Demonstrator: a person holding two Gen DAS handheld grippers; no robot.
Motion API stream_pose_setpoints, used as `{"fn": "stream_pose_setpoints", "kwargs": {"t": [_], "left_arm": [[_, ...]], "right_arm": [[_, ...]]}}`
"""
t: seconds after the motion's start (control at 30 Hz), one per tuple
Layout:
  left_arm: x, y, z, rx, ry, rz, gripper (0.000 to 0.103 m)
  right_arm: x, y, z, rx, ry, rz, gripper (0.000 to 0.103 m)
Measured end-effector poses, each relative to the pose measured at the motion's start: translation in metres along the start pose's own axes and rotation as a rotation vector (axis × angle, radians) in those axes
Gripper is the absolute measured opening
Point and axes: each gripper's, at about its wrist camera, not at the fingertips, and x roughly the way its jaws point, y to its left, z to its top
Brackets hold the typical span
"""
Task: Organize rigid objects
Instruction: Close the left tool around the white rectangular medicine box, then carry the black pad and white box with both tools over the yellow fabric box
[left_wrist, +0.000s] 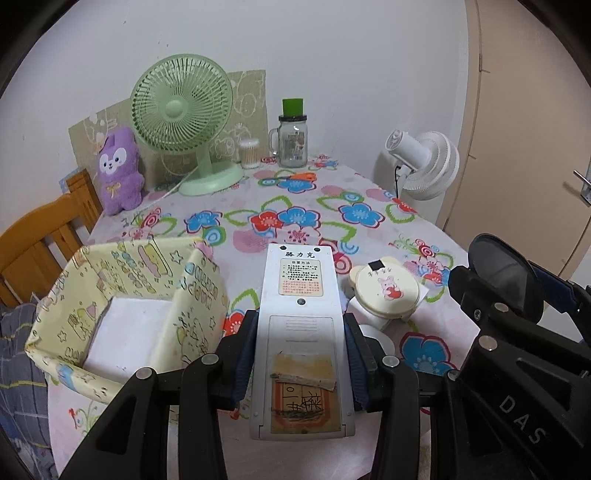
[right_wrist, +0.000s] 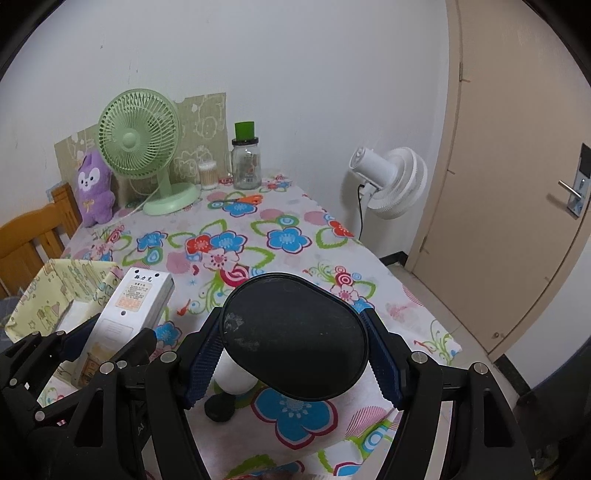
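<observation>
My left gripper (left_wrist: 300, 350) is shut on a white remote control (left_wrist: 300, 288), held back side up above the table, just right of a yellow patterned fabric box (left_wrist: 192, 295). A white block (left_wrist: 129, 332) lies inside the box. The remote (right_wrist: 136, 306) and the box (right_wrist: 74, 280) also show at the left of the right wrist view. My right gripper (right_wrist: 295, 350) is shut on a flat black oval disc (right_wrist: 295, 332), held over the table's near right part. A cream bear-shaped case (left_wrist: 386, 291) sits on the cloth between the two grippers.
On the floral tablecloth (right_wrist: 288, 236), at the back, stand a green desk fan (left_wrist: 183, 110), a purple plush (left_wrist: 118, 173), a cotton swab tub (left_wrist: 249, 153), a glass jar (left_wrist: 291, 142) and orange scissors (left_wrist: 295, 177). A white fan (right_wrist: 391, 181) and a door (right_wrist: 517, 184) are to the right, a wooden chair (left_wrist: 44, 243) to the left.
</observation>
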Motion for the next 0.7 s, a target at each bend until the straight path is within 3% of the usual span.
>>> {"fn": "stream_pose_setpoints", "kwargs": {"t": [0.33, 0.7], "left_arm": [[-0.022, 0.011, 0.013, 0.016, -0.008, -0.059, 0.045], [-0.039, 0.039, 0.021, 0.022, -0.046, -0.023, 0.045]], "right_arm": [[-0.021, 0.017, 0.017, -0.008, -0.031, 0.005, 0.075], [-0.026, 0.049, 0.028, -0.019, -0.018, 0.024, 0.075]]}}
